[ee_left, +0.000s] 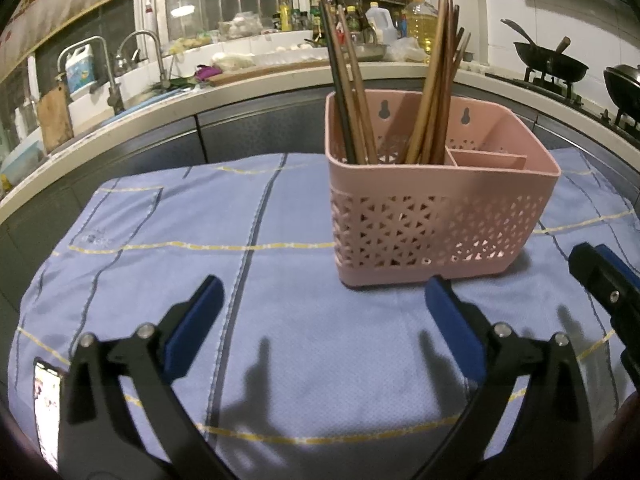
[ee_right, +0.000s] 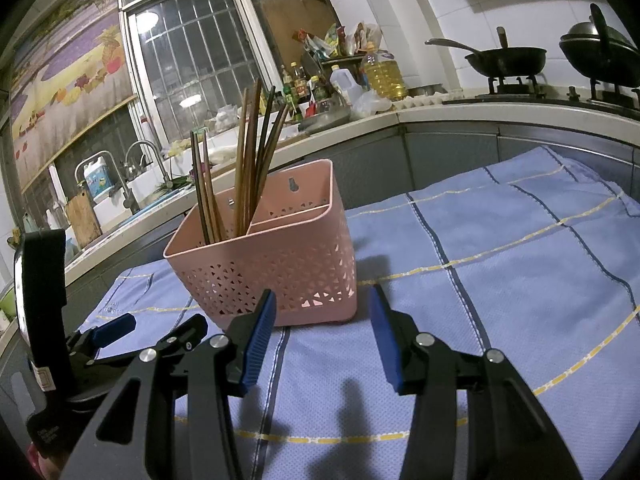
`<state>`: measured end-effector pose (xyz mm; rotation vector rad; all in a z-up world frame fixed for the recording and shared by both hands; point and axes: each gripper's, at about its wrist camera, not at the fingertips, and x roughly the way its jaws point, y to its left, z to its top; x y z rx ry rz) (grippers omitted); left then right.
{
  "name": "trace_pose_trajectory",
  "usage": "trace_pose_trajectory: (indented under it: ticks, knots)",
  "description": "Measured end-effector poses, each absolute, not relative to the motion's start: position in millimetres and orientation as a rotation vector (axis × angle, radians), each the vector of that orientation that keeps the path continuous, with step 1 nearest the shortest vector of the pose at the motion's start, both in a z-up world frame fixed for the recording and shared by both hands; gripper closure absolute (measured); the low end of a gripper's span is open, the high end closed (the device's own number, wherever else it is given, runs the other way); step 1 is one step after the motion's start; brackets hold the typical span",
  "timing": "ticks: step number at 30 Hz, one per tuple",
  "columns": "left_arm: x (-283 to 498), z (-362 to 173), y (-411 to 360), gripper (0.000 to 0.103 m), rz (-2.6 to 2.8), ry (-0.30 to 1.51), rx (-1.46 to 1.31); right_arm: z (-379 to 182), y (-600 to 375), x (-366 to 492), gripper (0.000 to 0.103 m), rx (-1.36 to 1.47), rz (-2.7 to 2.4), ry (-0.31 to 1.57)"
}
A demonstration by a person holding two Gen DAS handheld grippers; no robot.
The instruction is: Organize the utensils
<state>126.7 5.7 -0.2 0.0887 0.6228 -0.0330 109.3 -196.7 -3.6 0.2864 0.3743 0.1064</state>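
Barred window (ee_right: 192, 56) behind cluttered counter (ee_left: 280, 76); woks (ee_right: 508, 58) on stove; white-tiled walls.

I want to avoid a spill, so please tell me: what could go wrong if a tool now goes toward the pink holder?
1. The chopsticks stand tall and lean outward; a bump could knock them out or tip the pink holder.
2. The holder rests on a loose blue cloth, so it may slide if pushed.
3. The left tool and right tool, both open, are close together and could collide.
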Motion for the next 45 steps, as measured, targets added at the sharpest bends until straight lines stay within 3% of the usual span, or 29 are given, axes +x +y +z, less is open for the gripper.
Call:
trace_pose_trajectory:
  ticks: [34,45]
  knots:
    - [133.2,-13.8,-3.8,0.006,-0.022,0.739,0.111,-8.7,-198.9,114.2,0.054,0.300,0.108,0.394]
    - [126.4,7.8,-1.0,0.006,0.017,0.718,0.081,5.7,-203.0,99.0,0.054,0.314,0.120,0.364]
